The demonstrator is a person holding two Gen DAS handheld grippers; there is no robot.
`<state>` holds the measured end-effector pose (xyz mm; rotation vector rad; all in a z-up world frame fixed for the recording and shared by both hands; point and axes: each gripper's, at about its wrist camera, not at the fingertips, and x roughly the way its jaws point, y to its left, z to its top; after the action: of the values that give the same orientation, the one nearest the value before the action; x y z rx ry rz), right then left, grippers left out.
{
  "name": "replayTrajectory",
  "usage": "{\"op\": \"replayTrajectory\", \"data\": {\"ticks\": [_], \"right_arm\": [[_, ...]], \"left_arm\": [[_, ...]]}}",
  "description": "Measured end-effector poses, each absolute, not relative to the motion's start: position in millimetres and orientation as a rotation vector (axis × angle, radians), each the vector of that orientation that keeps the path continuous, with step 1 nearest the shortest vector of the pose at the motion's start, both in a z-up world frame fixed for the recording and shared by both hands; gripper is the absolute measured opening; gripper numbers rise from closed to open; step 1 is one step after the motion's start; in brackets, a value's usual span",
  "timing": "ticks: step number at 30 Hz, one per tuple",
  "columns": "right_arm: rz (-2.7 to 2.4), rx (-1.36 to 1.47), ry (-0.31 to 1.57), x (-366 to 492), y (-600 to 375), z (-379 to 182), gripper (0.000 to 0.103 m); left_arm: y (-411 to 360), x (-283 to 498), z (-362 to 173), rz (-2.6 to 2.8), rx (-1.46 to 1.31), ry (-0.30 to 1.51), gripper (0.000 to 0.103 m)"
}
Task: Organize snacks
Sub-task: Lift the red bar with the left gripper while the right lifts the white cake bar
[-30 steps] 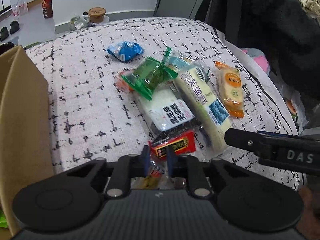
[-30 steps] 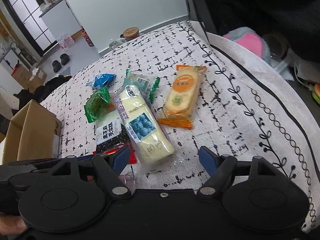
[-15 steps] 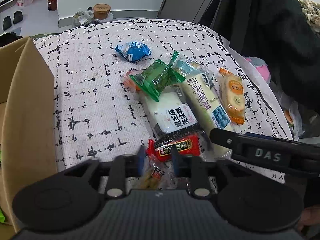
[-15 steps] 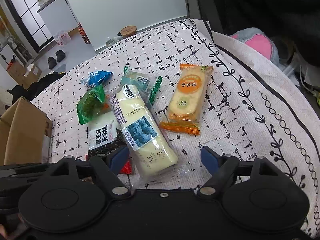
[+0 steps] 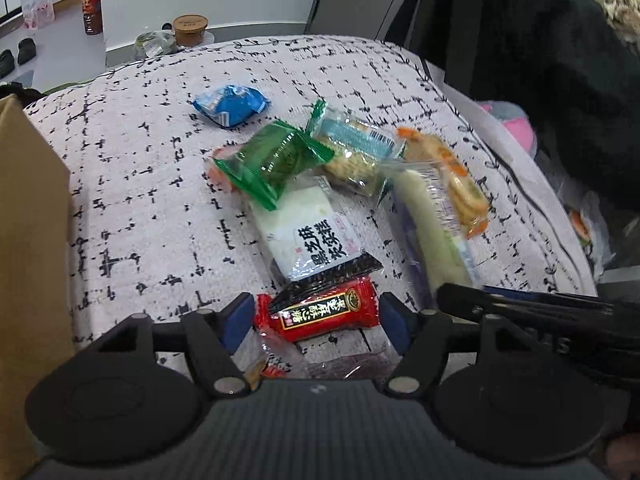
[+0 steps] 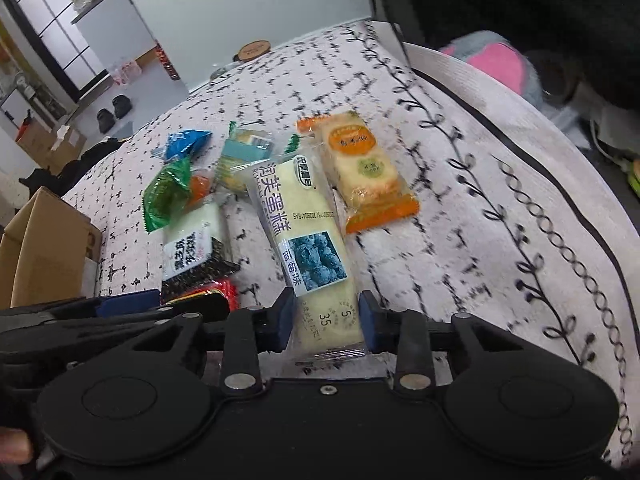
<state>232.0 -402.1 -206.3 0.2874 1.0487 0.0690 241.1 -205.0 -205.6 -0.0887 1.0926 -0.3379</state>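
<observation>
The cloth is white with black dashes. On it lie a red packet, a green packet, a blue packet, an orange-trimmed cracker pack, and a pale yellow cake pack with a blueberry picture. The cardboard box is brown.

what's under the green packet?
The green packet lies on an orange-red snack and overlaps the white sesame cake pack. Most of the orange one is covered.

Glossy, crinkled plastic film wraps the red rectangular snack packet at lower centre and the long pale-yellow cake packet. The white black-flecked woven cloth beneath looks rough and matt. The brown cardboard box at left is dull paper.
</observation>
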Motion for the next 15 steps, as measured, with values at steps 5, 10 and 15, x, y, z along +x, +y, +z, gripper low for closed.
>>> {"op": "replayTrajectory", "data": {"ticks": [5,10,15], "right_arm": [[0.050,0.313,1.071,224,-407,-207,0.034],[0.051,0.314,1.090,220,-405,-207,0.036],[0.048,0.314,1.086,218,-405,-206,0.048]], "left_arm": [[-214,242,-209,-0.325,-0.046,1.084,0.073],[-223,238,-212,-0.314,0.019,1.066,0.073],[-225,234,-213,-0.307,0.069,1.056,0.062]]}}
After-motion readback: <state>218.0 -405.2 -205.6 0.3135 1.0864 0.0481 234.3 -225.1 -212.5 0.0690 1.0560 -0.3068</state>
